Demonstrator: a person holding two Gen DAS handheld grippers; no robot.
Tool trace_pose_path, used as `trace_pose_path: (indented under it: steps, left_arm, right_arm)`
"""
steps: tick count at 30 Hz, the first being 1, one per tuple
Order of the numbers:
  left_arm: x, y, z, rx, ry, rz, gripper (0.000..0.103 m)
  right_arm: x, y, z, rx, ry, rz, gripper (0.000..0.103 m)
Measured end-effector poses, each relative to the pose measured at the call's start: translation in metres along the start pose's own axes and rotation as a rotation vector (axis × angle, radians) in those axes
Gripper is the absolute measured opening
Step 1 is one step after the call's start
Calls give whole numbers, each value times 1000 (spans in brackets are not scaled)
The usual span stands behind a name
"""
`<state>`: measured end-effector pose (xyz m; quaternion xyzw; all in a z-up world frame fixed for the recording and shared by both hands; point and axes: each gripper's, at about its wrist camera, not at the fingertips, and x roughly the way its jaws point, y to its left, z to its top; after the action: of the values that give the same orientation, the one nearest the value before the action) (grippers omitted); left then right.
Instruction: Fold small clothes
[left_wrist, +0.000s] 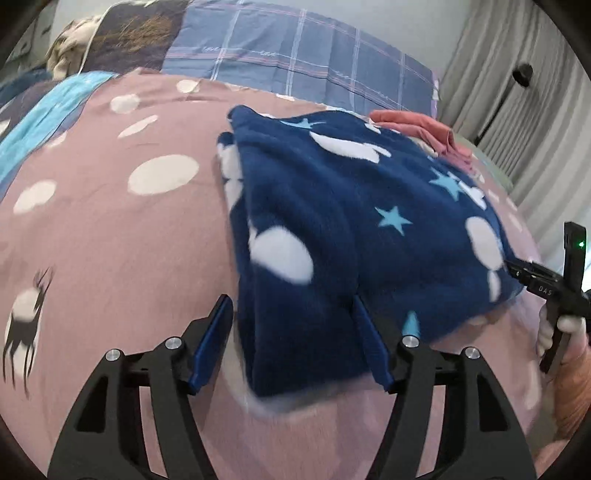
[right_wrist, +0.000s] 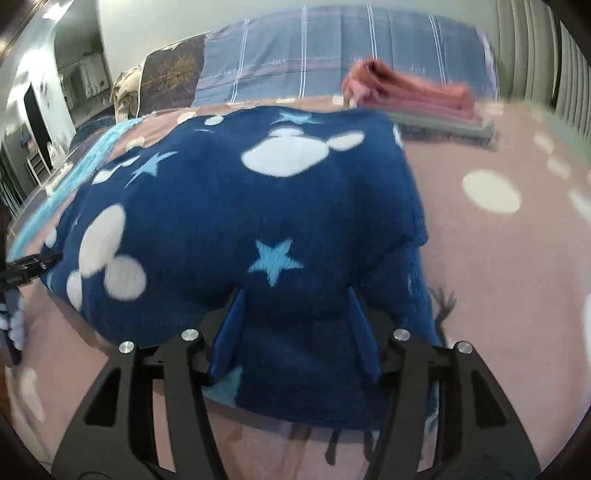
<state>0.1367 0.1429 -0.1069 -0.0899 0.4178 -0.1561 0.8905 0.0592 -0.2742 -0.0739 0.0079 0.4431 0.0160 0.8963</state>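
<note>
The right gripper (right_wrist: 295, 325) stood parted over the near edge of a navy fleece star-printed garment (right_wrist: 258, 206).

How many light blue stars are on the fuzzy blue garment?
3 in the right wrist view: one star near the jaws, one star at the left, one star by the far edge. Folds of the garment may hide more.

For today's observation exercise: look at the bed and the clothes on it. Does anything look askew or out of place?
Mostly tidy. The navy fleece garment lies folded on the pink bedspread, but its left side edge shows uneven layers poking out. The folded pile behind looks neat. Both tools, left and right, stand open over the near edge.
</note>
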Motion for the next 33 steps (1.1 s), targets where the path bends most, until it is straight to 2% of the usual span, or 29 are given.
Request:
trace_pose_path:
  steps: [1, 3, 6, 8, 10, 12, 13, 14, 15, 18, 19, 20, 21, 23, 25, 26, 27, 28, 30, 31, 32, 33]
  left_arm:
    - [-6, 0, -3, 6, -12, -2, 67]
    - [-10, -1, -10, 17, -11, -4, 67]
    - [-10, 1, -24, 3, -15, -14, 67]
    - [-12, -4, -25, 25, -28, 11, 67]
    - [-10, -10, -27, 47, -33, 44, 67]
    - [-10, -11, -27, 57, -35, 56, 67]
    - [-10, -10, -28, 55, -34, 53, 67]
    - [-10, -8, -28, 49, -36, 46, 67]
    - [-11, -7, -28, 43, -37, 39, 67]
    - [-11, -4, -29, 34, -42, 25, 68]
    - [-12, -2, -29, 31, -42, 21, 68]
    - [-12, -3, -29, 29, -43, 19, 68]
    - [-11, -3, -29, 29, -43, 17, 68]
    - [-11, -3, -29, 29, -40, 15, 70]
    - [-10, -4, -29, 34, -37, 18, 71]
    - [-10, -5, -29, 36, -36, 19, 71]
    - [-10, -5, -29, 37, -36, 20, 71]
    - [-10, -5, -28, 36, -36, 19, 71]
    - [-10, -4, -29, 34, -36, 13, 72]
    - [-9, -4, -29, 32, -35, 7, 73]
    - [-9, -4, -28, 31, -33, 5, 74]
    - [-8, -5, -29, 33, -31, 6, 74]
  right_arm:
    - [-9, 2, 3, 30, -3, 2, 56]
    - [-24, 9, 7, 65, -36, 68, 55]
    - [-44, 38, 12, 59, -117, 123, 55]
    - [-47, 59, 20, 67, -155, 164, 55]
    - [-35, 73, 25, 88, -152, 199, 56]
    - [-2, 94, 25, 60, -39, 143, 61]
    - [23, 104, 18, 23, 65, 101, 62]
    - [39, 108, 9, -10, 58, 91, 65]
    - [35, 108, 9, -15, 48, 87, 64]
    - [29, 105, 18, 15, 109, 121, 63]
    - [27, 101, 23, 35, 116, 138, 56]
    - [21, 97, 28, 54, 113, 151, 42]
    - [12, 96, 38, 61, 85, 165, 31]
    - [-6, 105, 56, 18, -19, 136, 28]
    - [-16, 121, 81, -66, -152, 76, 28]
    - [-11, 125, 91, -71, -181, 69, 39]
    - [-3, 124, 96, -61, -178, 72, 46]
    - [14, 123, 102, -42, -145, 75, 46]
    - [76, 116, 97, 4, 66, 63, 47]
    - [99, 109, 87, 41, 103, 89, 47]
    - [100, 109, 84, 33, 50, 94, 47]
    - [95, 118, 84, -42, 36, 55, 47]
